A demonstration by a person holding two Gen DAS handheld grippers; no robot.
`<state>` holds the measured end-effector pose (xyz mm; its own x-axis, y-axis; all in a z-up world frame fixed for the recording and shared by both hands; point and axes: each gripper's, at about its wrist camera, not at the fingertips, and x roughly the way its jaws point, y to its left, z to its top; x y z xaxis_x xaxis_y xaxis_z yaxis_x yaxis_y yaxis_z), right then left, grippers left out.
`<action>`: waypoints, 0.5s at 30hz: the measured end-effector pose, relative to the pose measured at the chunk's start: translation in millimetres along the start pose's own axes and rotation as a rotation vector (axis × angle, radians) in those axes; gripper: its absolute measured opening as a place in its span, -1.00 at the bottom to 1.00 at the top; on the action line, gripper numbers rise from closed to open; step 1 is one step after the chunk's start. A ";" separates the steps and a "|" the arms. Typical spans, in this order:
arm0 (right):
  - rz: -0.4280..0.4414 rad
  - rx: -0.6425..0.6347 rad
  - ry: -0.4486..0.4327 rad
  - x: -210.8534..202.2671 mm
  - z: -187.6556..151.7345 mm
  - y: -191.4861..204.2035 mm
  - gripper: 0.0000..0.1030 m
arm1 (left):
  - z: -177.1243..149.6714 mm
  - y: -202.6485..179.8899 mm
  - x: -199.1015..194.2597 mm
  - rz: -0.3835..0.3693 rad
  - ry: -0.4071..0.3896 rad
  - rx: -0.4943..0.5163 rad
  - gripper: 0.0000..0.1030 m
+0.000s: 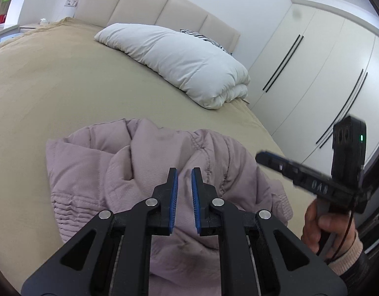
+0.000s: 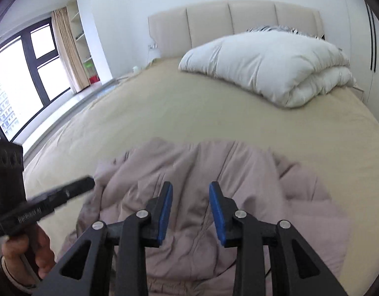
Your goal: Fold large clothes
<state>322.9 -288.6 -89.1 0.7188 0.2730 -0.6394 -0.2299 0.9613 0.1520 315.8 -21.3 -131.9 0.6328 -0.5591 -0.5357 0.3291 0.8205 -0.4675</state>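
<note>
A crumpled, quilted mauve jacket [image 1: 95, 172] lies on the smooth beige bed sheet [image 1: 53, 86]; beyond the jacket rests a puffy white folded duvet [image 1: 179, 61]. Above the jacket, the left gripper [image 1: 184, 192] has jaws almost together, holding nothing, and the right gripper [image 2: 190, 212] has jaws spread, empty.

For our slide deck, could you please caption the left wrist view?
Left gripper with nothing between its jaws above a crumpled mauve jacket on a beige bed.
</note>
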 end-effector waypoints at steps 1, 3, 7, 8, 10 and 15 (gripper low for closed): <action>-0.010 0.009 0.011 7.7 12.4 -5.1 -0.25 | 1.3 -9.1 4.2 -0.001 0.021 0.020 -0.81; -0.023 0.054 0.084 40.3 25.6 -22.6 -0.25 | 1.4 -27.0 26.4 0.013 0.071 0.058 -0.81; -0.092 0.133 0.261 117.4 -0.8 -63.0 -0.27 | -16.1 -15.9 90.8 0.081 0.224 0.037 -0.81; -0.098 0.114 0.239 122.2 -8.6 -64.6 -0.27 | -17.9 -14.7 97.3 0.088 0.230 0.048 -0.81; -0.098 0.102 0.208 115.1 -12.7 -63.6 -0.27 | -17.2 -15.9 103.3 0.093 0.252 0.060 -0.81; -0.097 0.125 0.092 51.0 0.7 -59.9 -0.29 | -11.4 -25.8 57.3 0.108 0.142 0.061 -0.81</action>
<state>373.8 -332.2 -130.3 0.6690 0.1792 -0.7213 -0.0748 0.9818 0.1746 335.7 -75.8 -158.5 0.5625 -0.4752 -0.6766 0.3096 0.8799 -0.3606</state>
